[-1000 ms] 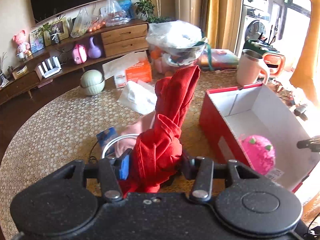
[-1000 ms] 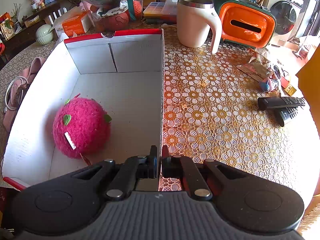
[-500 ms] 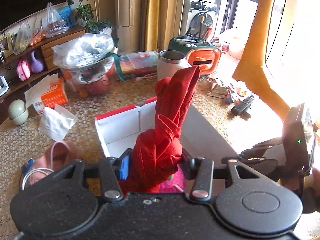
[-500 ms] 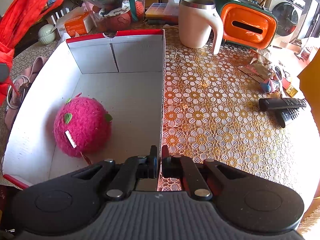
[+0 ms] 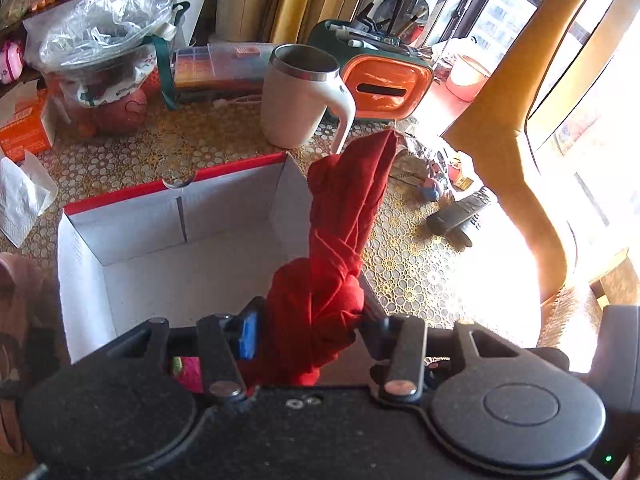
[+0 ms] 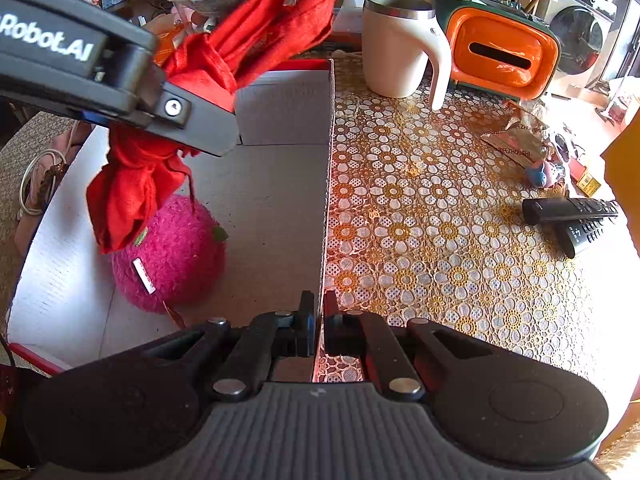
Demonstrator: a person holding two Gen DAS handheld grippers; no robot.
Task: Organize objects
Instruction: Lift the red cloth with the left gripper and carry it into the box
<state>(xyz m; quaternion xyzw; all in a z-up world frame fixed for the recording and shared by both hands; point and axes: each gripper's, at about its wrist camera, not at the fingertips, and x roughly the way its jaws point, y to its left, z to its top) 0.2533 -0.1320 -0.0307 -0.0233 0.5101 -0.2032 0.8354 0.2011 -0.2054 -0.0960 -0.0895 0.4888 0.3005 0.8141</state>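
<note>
My left gripper [image 5: 308, 320] is shut on a knotted red cloth [image 5: 332, 248] and holds it over the open red-and-white cardboard box [image 5: 180, 216]. In the right wrist view the cloth [image 6: 136, 184] hangs from the left gripper's finger [image 6: 200, 128], its lower end just above a fuzzy pink plush ball [image 6: 172, 256] on the box floor [image 6: 260, 208]. My right gripper [image 6: 319, 320] is shut on the box's right wall, whose top edge runs between its fingertips.
To the box's right, a cream mug [image 6: 396, 48], an orange-fronted case [image 6: 500, 52], a snack wrapper [image 6: 516, 136] and two black remotes [image 6: 572, 216] lie on the flowered tablecloth. Behind the box stands a plastic-wrapped bowl [image 5: 100, 52]. A white tissue [image 5: 20, 196] lies to its left.
My left gripper has carried the red cloth rightward from beside the box to above its inside, and it now shows in the right wrist view. The right gripper has stayed put.
</note>
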